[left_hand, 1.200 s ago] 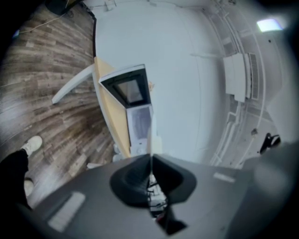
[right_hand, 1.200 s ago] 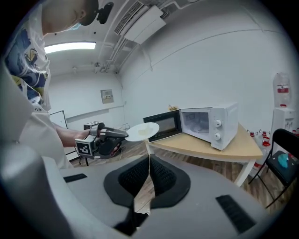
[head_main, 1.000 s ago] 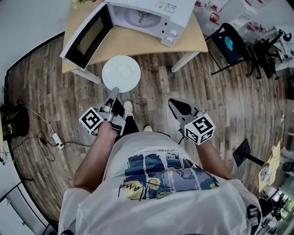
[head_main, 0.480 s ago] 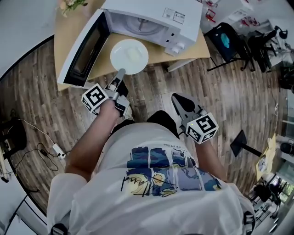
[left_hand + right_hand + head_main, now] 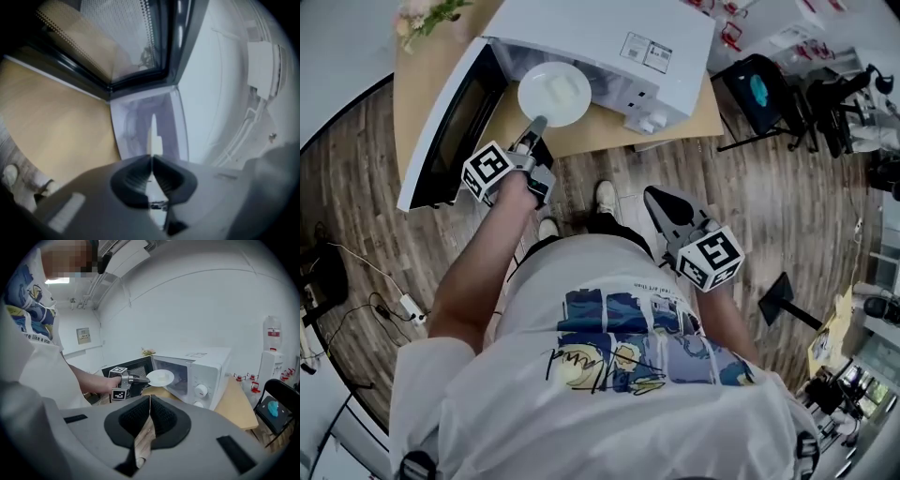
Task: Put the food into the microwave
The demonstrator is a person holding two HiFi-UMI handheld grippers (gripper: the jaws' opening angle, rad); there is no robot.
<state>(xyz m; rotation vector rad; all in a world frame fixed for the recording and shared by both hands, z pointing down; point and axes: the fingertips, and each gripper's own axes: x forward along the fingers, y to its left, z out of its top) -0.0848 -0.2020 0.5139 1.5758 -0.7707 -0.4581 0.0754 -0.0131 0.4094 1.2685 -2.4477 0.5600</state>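
Round white plate (image 5: 555,94) bearing a pale lump of food (image 5: 560,84), rim pinched in the shut jaws of the left gripper (image 5: 535,126), held at the mouth of the open white microwave (image 5: 619,42) above the wooden table (image 5: 698,108), right gripper (image 5: 662,202) closed, empty, well apart

Plate: round white plate (image 5: 572,105), plain
Food: pale cream food (image 5: 555,86)
Microwave: white boxy microwave (image 5: 609,37); black door window with dotted mesh
Bench: light tan wooden bench (image 5: 581,136)
Floor: grey-brown wood-plank floor (image 5: 769,187), streaked grain
Left: grey left tongs (image 5: 536,124), black pads, cube of black-and-white squares
Right: grey right tongs (image 5: 653,197), same colours and cube
Shirt: white T-shirt (image 5: 619,412), blue-and-yellow painted print
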